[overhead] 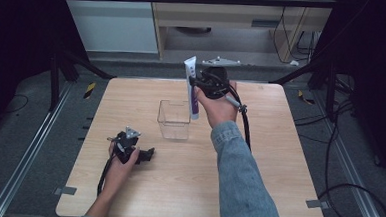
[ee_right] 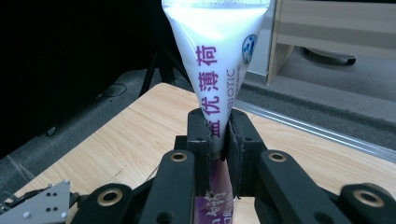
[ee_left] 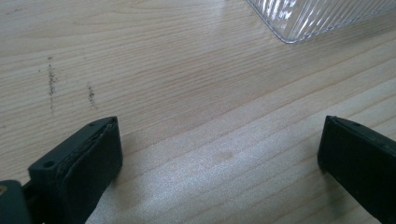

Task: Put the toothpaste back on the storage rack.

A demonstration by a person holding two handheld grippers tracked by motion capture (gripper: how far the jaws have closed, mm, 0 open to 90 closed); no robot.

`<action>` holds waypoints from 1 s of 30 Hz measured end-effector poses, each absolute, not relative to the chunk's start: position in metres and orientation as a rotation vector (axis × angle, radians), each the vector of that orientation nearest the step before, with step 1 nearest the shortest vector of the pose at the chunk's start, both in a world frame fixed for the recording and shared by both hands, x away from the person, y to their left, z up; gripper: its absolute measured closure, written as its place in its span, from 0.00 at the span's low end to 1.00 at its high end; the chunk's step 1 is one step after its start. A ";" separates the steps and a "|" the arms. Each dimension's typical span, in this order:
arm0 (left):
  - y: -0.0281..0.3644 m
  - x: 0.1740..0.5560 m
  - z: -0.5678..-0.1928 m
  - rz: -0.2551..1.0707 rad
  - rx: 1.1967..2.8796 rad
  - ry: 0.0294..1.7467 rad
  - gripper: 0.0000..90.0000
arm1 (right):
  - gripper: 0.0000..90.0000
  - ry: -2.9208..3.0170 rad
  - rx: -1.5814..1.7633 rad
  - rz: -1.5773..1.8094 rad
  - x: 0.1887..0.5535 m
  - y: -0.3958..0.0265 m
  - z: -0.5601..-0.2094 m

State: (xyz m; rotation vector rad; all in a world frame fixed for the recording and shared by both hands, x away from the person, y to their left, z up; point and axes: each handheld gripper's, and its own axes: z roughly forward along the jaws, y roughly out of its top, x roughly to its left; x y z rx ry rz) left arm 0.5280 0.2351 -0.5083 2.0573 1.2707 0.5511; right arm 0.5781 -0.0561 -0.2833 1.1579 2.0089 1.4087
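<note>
A white tube with purple lettering [overhead: 192,88] hangs upright in the air above the table, its flat crimped end up. My right gripper [overhead: 198,85] is shut on its middle, and in the right gripper view the tube [ee_right: 217,70] rises from between the two black jaws of that gripper [ee_right: 218,140], which pinch it. A clear plastic box [overhead: 174,119] stands on the table just below and left of the tube. My left gripper [overhead: 148,153] rests on the table near the front left, open, with bare wood between its jaws [ee_left: 219,154].
The wooden table [overhead: 258,157] has free room on its right half and front. A ribbed corner of the clear box [ee_left: 317,18] shows at the top of the left gripper view. Cables trail on the floor at the right; pale cabinets stand behind.
</note>
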 end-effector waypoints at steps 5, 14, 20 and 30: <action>0.235 0.528 -0.508 0.551 2.060 1.270 0.00 | 0.89 2.000 1.140 1.412 0.585 -0.050 -0.281; 0.235 0.528 -0.508 0.551 2.058 1.270 0.00 | 0.89 1.983 1.135 1.414 0.591 -0.042 -0.285; 0.235 0.528 -0.508 0.551 2.059 1.269 0.00 | 0.89 1.967 1.117 1.424 0.593 -0.037 -0.286; 0.235 0.528 -0.508 0.551 2.063 1.268 0.00 | 0.89 1.954 1.087 1.422 0.593 -0.028 -0.292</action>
